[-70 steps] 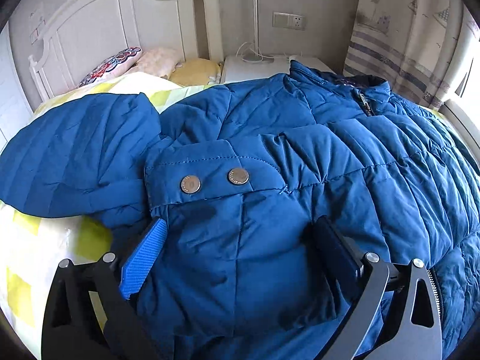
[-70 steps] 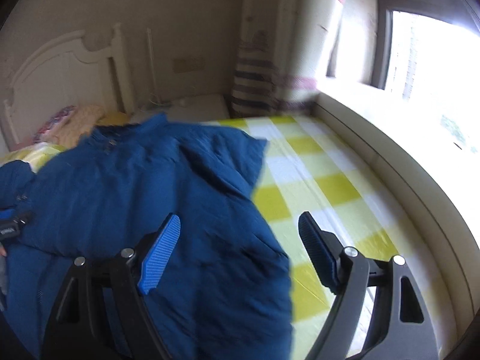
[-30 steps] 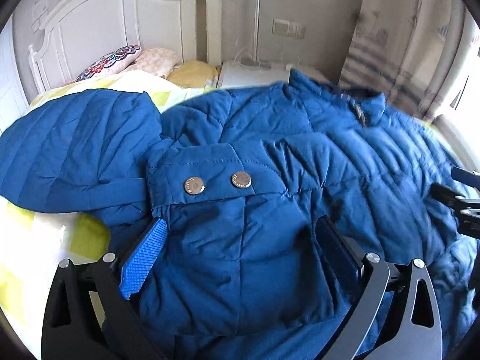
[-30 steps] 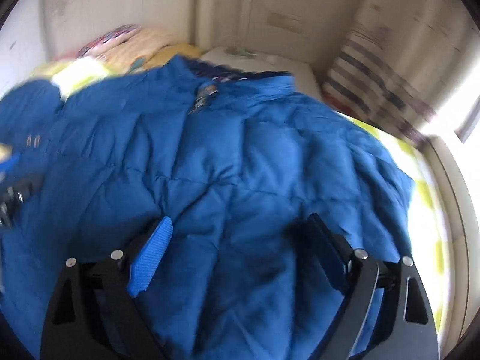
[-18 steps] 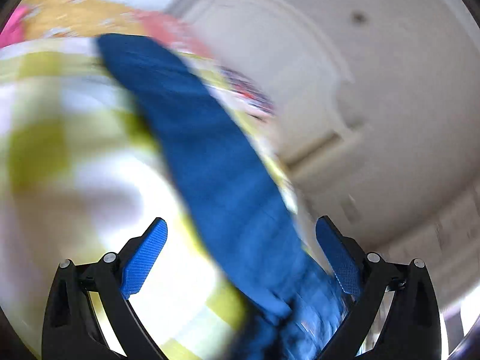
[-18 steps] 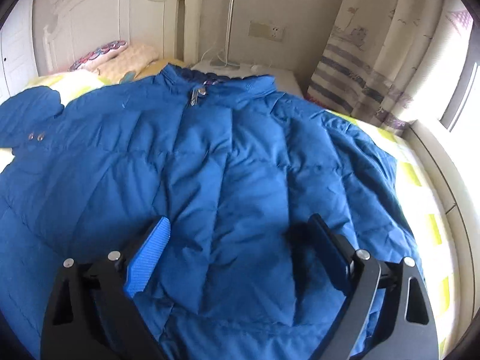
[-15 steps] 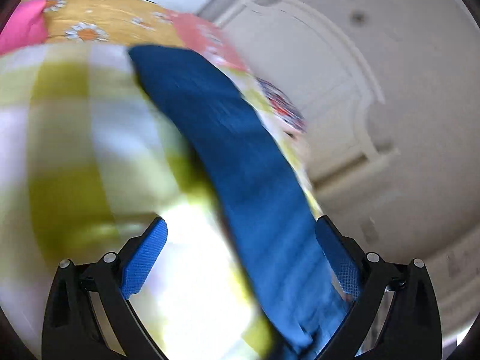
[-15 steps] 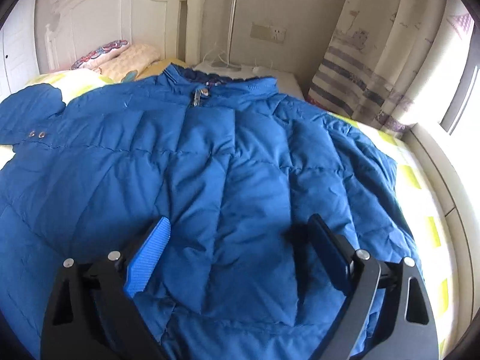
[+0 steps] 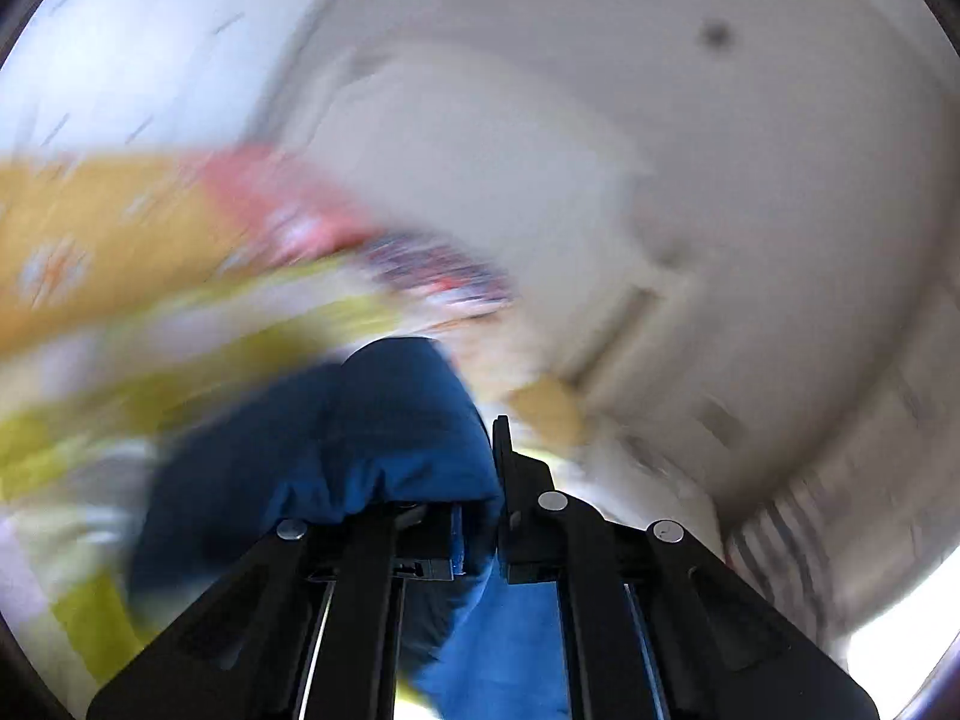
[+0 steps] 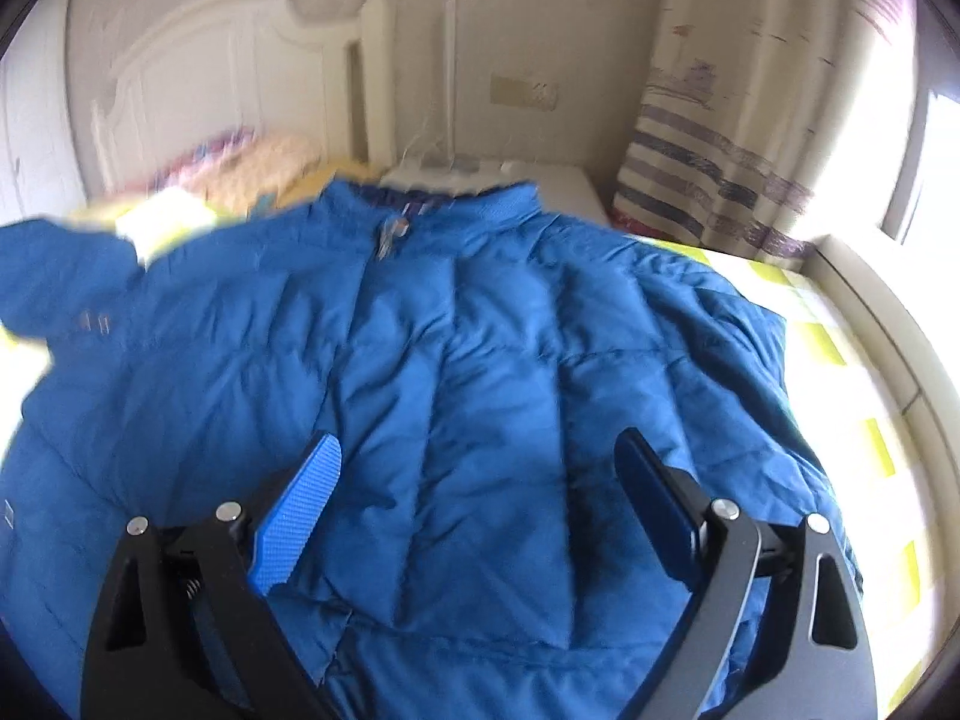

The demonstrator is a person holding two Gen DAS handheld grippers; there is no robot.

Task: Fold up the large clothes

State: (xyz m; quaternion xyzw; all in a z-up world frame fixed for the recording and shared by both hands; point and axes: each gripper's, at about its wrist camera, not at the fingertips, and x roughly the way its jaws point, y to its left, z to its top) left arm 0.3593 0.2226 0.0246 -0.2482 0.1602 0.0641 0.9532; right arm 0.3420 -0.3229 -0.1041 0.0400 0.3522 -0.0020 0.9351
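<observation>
your blue puffer jacket (image 10: 468,372) lies spread, quilted and creased, on the checked bed (image 10: 840,360); your left gripper (image 9: 480,516) has just clamped a puffy fold, your right gripper (image 10: 474,510) gapes empty above it.

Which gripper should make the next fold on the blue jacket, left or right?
Left, probably: the left gripper has just closed on a bunched part of the blue jacket. The right gripper hangs open above the jacket's body, gripping nothing.
</observation>
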